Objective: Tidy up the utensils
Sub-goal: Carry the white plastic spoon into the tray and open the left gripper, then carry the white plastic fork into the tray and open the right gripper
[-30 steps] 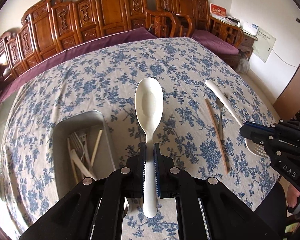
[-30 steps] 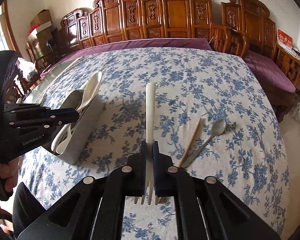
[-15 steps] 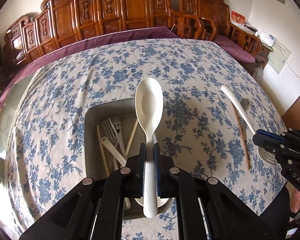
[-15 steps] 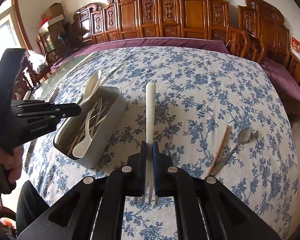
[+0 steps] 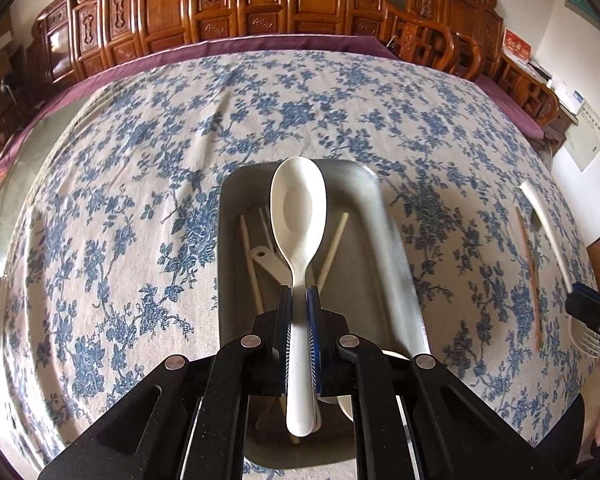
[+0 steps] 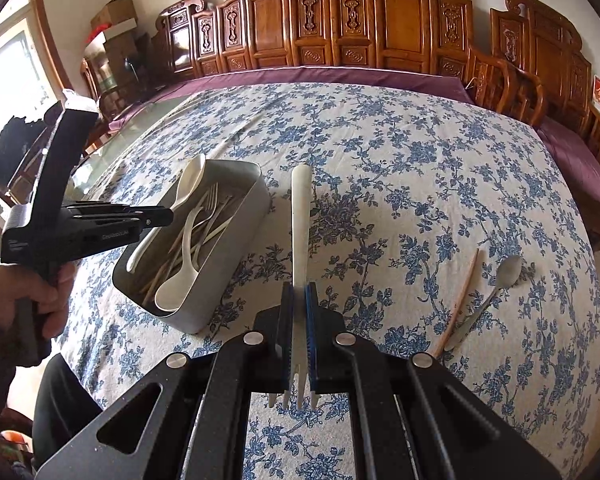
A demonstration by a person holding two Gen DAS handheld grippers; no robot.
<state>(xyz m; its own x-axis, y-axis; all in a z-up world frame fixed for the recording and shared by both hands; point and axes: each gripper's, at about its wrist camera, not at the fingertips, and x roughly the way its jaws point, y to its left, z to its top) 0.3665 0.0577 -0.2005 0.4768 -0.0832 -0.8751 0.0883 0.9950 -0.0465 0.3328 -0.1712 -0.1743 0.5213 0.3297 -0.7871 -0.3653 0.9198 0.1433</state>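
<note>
The left gripper (image 5: 299,300) is clamped on the handle of a white spoon (image 5: 298,216), whose bowl points away from the camera at the centre of the left wrist view, directly above the grey metal tray (image 5: 396,248) that fills the middle of that frame. In the right wrist view the same tray (image 6: 236,256) sits at centre left on the blue floral tablecloth (image 6: 400,152), holding white spoons, forks and pale sticks, with the held spoon poised over its far end. The right gripper (image 6: 299,300) is closed on a white fork (image 6: 300,224), gripped near the head so the tines stick back toward the camera and the handle runs up the centre of the frame, above the cloth just right of the tray. At the right of that view a wooden chopstick (image 6: 458,300) and a metal spoon (image 6: 496,284) lie side by side on the cloth, their near ends touching.
</note>
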